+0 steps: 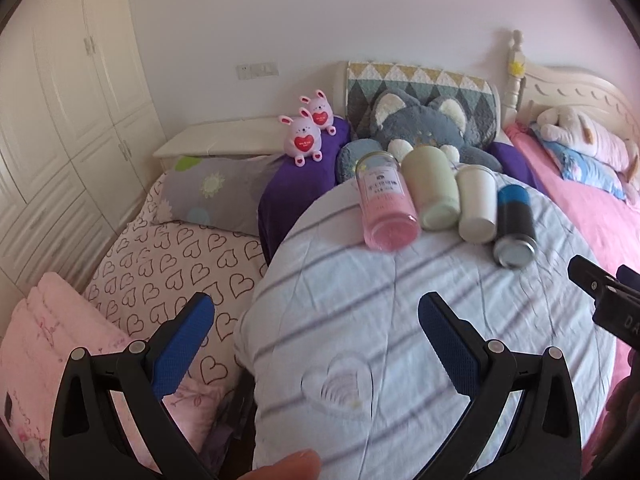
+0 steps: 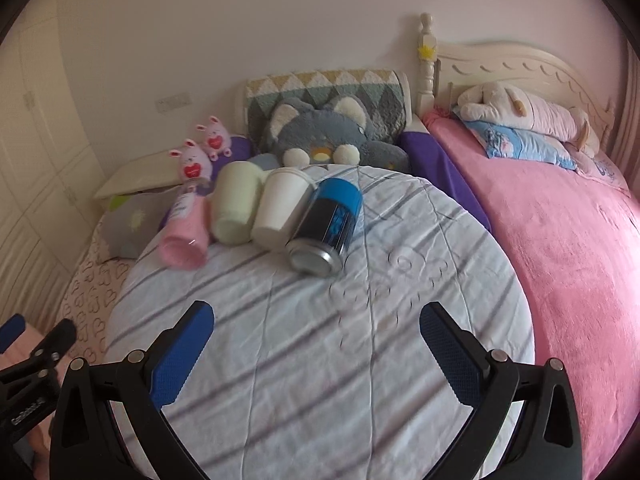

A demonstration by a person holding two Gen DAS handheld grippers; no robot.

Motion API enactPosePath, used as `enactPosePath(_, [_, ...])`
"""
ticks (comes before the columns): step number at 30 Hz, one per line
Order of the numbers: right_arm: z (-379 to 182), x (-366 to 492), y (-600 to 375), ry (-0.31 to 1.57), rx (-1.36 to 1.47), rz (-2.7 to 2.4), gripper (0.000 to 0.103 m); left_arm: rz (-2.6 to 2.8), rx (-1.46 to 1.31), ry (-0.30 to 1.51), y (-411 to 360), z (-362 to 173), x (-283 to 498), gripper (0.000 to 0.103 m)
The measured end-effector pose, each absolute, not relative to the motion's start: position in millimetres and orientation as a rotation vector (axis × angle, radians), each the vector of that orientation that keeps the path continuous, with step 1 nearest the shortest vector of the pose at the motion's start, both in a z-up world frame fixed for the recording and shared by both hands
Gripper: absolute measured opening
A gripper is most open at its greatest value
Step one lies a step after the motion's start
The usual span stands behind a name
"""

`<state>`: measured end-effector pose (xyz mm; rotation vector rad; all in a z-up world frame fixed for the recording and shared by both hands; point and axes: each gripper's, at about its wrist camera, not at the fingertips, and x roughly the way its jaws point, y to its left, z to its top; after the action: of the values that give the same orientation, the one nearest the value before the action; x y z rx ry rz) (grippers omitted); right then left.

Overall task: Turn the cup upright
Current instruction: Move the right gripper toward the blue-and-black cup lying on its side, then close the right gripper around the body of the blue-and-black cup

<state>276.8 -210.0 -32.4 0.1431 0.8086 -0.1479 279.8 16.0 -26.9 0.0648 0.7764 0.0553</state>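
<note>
Several cups lie on their sides in a row on a round table with a white striped cloth (image 1: 360,320): a pink glass cup (image 1: 386,204), a pale green cup (image 1: 432,192), a white cup (image 1: 476,204) and a blue-and-black metal cup (image 1: 516,226). The right wrist view shows the same row: pink (image 2: 186,232), green (image 2: 234,208), white (image 2: 280,210), blue-black (image 2: 328,228). My left gripper (image 1: 316,320) is open and empty, short of the cups. My right gripper (image 2: 316,328) is open and empty, also short of them.
Behind the table are a grey plush cat (image 1: 424,128), two pink bunny toys (image 1: 306,136), pillows and a headboard. A pink bed (image 2: 560,240) lies to the right, a heart-print bed (image 1: 168,256) and white wardrobe (image 1: 60,120) to the left.
</note>
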Motion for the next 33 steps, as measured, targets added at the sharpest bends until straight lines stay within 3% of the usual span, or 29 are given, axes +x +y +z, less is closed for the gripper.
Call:
enactPosePath(10, [-63, 360, -230, 0.916, 0.191, -0.186, 0.103, 0.056, 0.079, 0.820, 7, -48, 353, 0.103])
enactPosePath(24, [-91, 407, -244, 0.984, 0.224, -0.247, 0.100, -0.009, 0.076, 0.850, -6, -61, 373, 0.103])
enactPosePath(26, [-94, 410, -243, 0.991, 0.233, -0.243, 0.090, -0.010, 0.077, 0.851, -6, -61, 373, 0.103])
enactPosePath(33, [-100, 424, -236, 1.020, 0.202, -0.252, 0.081, -0.016, 0.072, 0.851, -7, -64, 371, 0.103])
